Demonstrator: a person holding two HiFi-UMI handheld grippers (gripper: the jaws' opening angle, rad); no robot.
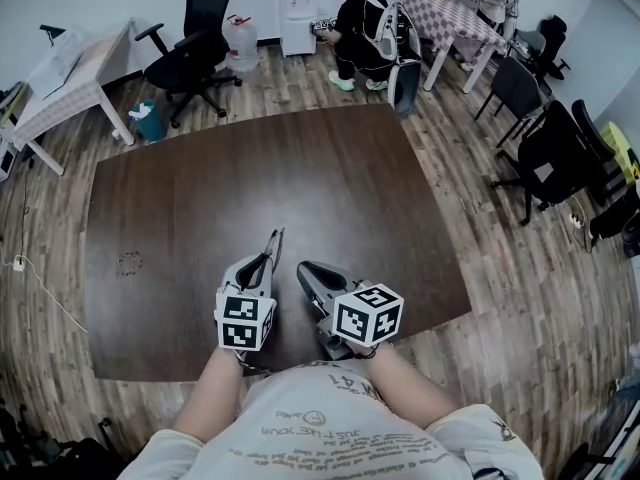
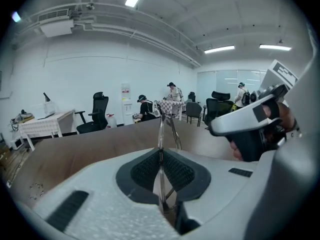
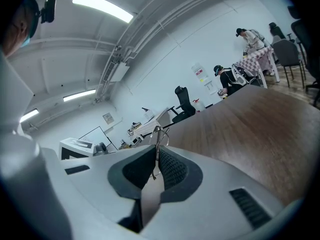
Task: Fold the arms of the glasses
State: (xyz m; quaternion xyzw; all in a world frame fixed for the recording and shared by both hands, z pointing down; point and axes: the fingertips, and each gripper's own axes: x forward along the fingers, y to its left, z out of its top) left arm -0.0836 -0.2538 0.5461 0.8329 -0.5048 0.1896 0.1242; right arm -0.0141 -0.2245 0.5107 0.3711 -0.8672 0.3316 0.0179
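Left gripper [image 2: 160, 153]: pressed together on a thin metal part of the glasses [image 2: 161, 126]; the wire rises straight out of the pads.
Right gripper [image 3: 156, 153]: also pinching a fine wire of the glasses; jaws all but together.
Glasses: held up between the two grippers, over the near part of the table [image 1: 200, 198], close to the person's body; the wire is so fine that I cannot tell whether each gripper has an arm or the rim.
Step in hand: judged to be swinging one arm in on its hinge.
How to do it well: one gripper should steady the frame near the hinge; the other should carry the arm round in the hinge's own plane, gently and without twist; so thin a frame will likely bend if the two pull apart; ease off before the arm meets the lens.
Writing: cubes [image 1: 367, 314] bear black-and-white squares, no letters; the shirt [image 1: 320, 430] print is upside down, seemingly beginning "JUST", the rest too small to read; no brand shows on the glasses.
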